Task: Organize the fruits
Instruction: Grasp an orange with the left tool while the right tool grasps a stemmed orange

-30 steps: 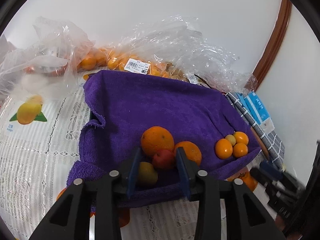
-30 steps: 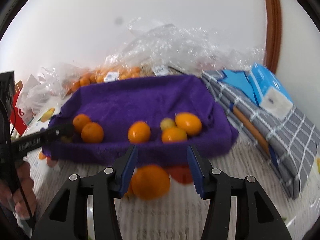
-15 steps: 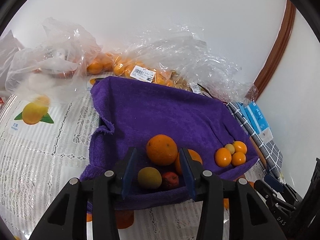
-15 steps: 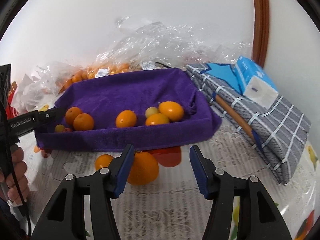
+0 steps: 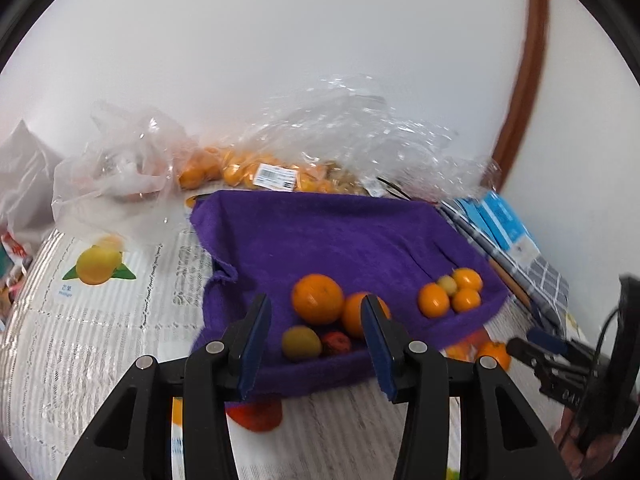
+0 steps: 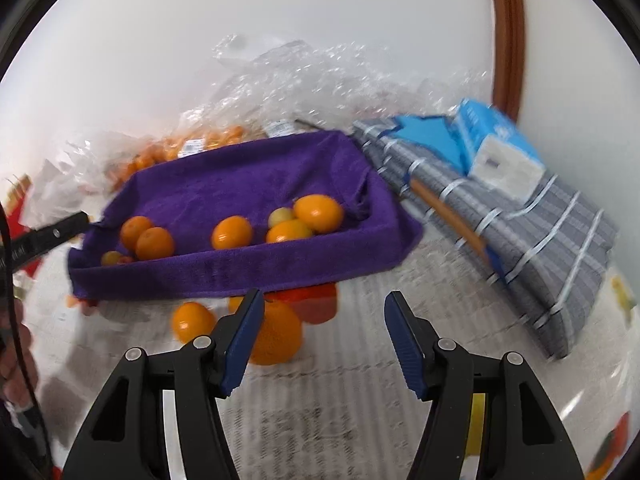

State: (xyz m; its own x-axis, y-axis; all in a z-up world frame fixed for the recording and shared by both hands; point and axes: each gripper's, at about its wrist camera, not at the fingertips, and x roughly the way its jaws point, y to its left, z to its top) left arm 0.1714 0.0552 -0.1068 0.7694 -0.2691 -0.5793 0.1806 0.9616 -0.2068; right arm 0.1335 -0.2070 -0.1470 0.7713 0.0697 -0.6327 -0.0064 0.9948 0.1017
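Note:
A purple towel-lined tray holds two big oranges, a green-yellow fruit, a small red fruit and a cluster of small oranges. My left gripper hovers at the tray's near rim. Its jaws are opening and nothing is pressed between them. My right gripper stands open over the tablecloth in front of the tray. A large orange lies on the table just beyond its left finger, with a smaller orange beside it.
Clear plastic bags of oranges are heaped against the wall behind the tray. A folded grey checked cloth with a blue tissue pack lies to the right. The lace tablecloth carries printed fruit pictures.
The small red fruit left the left fingers and now lies in the tray; that gripper widened and drew back. The large orange left the right fingers, which widened, and rests on the table.

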